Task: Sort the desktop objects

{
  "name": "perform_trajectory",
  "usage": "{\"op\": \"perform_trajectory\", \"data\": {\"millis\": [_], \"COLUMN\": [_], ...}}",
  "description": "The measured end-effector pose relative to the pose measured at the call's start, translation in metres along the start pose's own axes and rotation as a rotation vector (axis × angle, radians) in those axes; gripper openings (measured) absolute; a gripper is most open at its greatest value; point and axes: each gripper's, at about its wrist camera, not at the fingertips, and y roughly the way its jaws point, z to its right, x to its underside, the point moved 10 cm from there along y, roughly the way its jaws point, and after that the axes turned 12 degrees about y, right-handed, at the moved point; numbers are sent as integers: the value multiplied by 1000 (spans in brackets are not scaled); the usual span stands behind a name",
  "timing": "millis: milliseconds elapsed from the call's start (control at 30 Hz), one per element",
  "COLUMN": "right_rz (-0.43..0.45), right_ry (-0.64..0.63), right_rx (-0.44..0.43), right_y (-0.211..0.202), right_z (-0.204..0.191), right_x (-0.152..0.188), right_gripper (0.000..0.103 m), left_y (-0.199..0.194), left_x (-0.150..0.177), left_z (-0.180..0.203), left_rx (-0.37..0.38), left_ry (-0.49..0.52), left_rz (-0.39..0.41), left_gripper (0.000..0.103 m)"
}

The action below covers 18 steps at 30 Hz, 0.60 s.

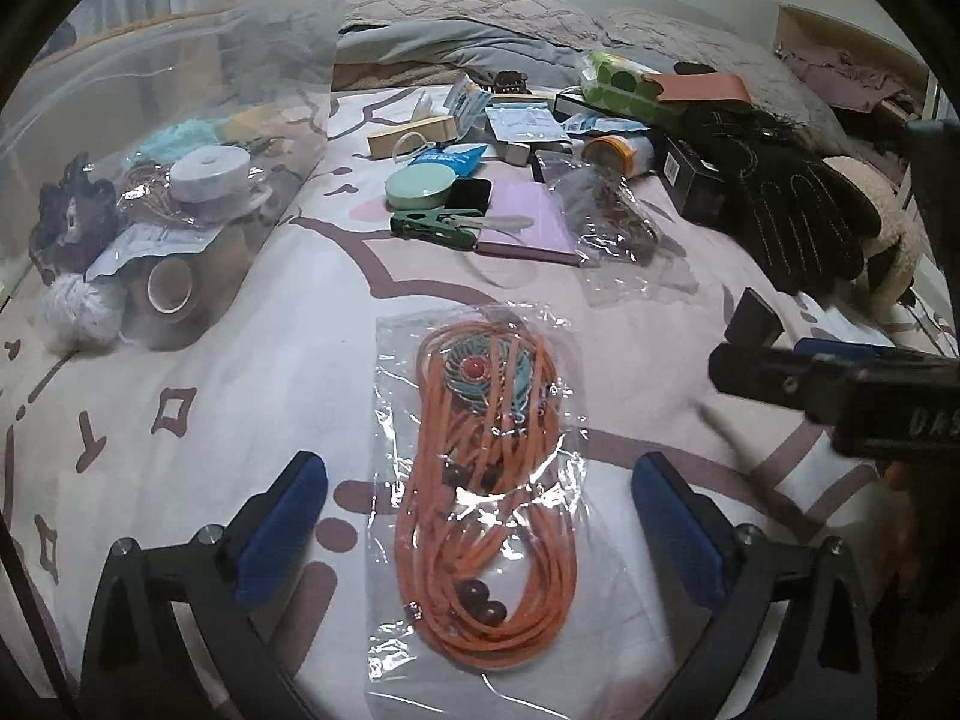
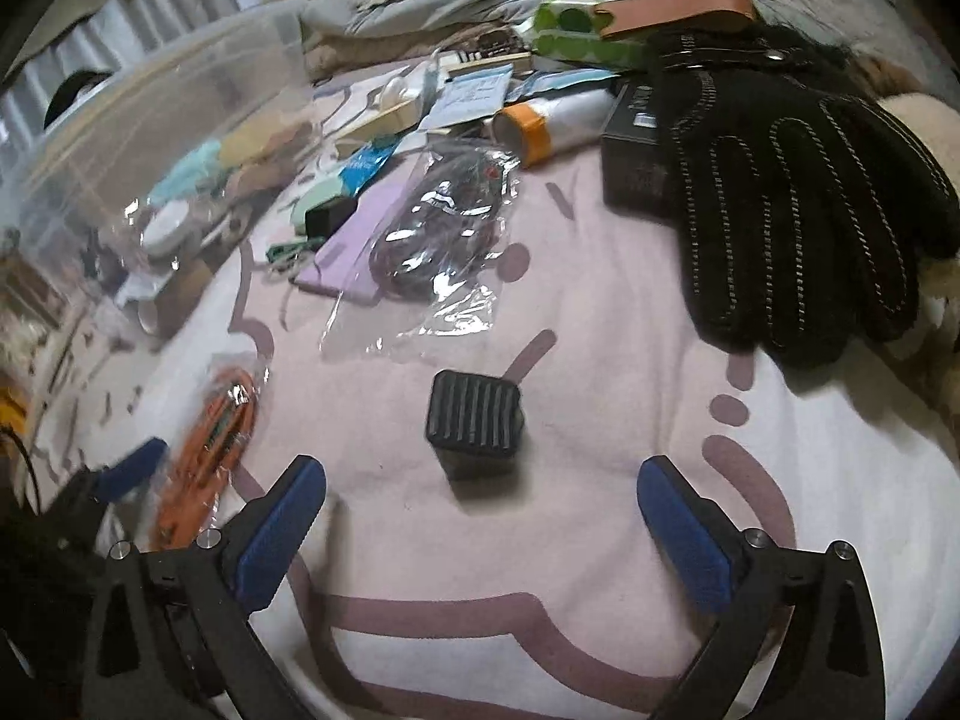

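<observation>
My left gripper (image 1: 478,531) gapes wide, empty, astride a clear plastic bag (image 1: 480,498) of orange cord; my right gripper (image 2: 482,531) gapes empty, a black ribbed square block (image 2: 475,420) lying just ahead.

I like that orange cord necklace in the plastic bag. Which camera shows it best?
The left wrist view: the bagged orange necklace lies whole, centred and sharp there, pendant showing. The right wrist view catches only a blurred, squeezed sliver at its left edge.

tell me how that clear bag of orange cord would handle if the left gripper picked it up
The bag of orange cord would probably flop and sag, since loose loops fill thin film. Its glossy, crinkled plastic may slip against the pads. It looks light, lying flat on the blanket.
</observation>
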Motion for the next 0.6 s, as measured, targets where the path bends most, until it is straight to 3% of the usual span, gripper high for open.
{"op": "perform_trajectory", "data": {"millis": [133,200,300,500,600], "right_rz": [22,32,33,33,40], "right_ry": [-8,-15,-13,-25,-25], "right_rx": [6,-4,-54,-39,-60], "right_y": [-5,-7,-9,-9,-11], "right_z": [-3,-5,-10,-10,-11], "right_x": [-3,-5,-7,-7,-9], "right_gripper": [99,83,71,40,25], "left_y": [2,3,3,4,5], "left_x": [1,1,2,2,1], "left_z": [-1,0,0,3,0], "left_rx": [11,7,7,-37,-7], "left_ry": [-13,-9,-9,18,-2], "left_rz": [-2,-2,-1,25,13], "left_gripper": [103,103,103,103,103]}}
